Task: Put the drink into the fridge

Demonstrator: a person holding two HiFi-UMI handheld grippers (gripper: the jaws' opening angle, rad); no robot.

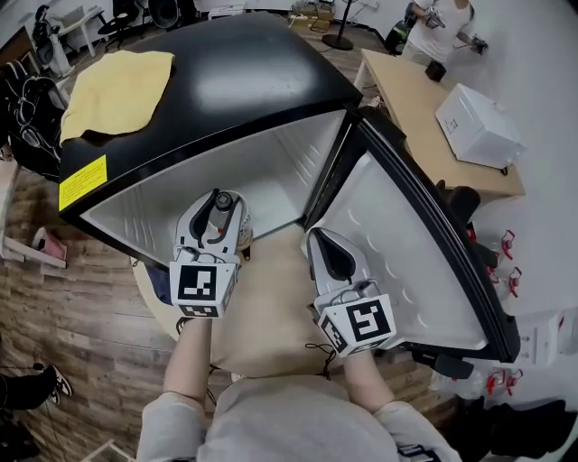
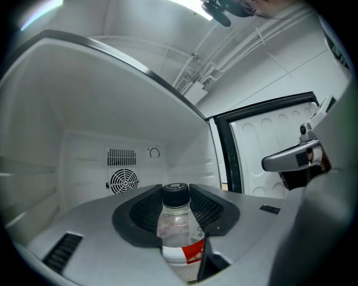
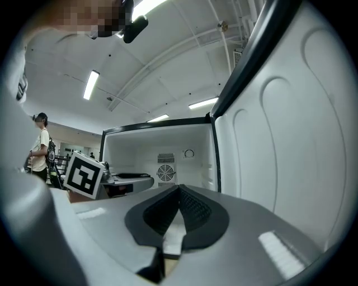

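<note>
The drink is a clear bottle (image 2: 178, 223) with a black cap and a red label. My left gripper (image 2: 175, 189) is shut on it just below the cap and holds it upright. In the head view, the left gripper (image 1: 219, 200) and the bottle (image 1: 220, 204) are at the mouth of the black fridge (image 1: 244, 72), just inside its white interior (image 1: 271, 171). My right gripper (image 1: 323, 245) hangs to the right, in front of the open door (image 1: 406, 262). Its jaws are shut with nothing between them (image 3: 179, 190).
A yellow cloth (image 1: 117, 86) lies on top of the fridge. A round fan vent (image 2: 123, 180) sits on the fridge's back wall. To the right stands a wooden table (image 1: 406, 99) with a white box (image 1: 479, 122). A person (image 1: 438, 27) stands far behind.
</note>
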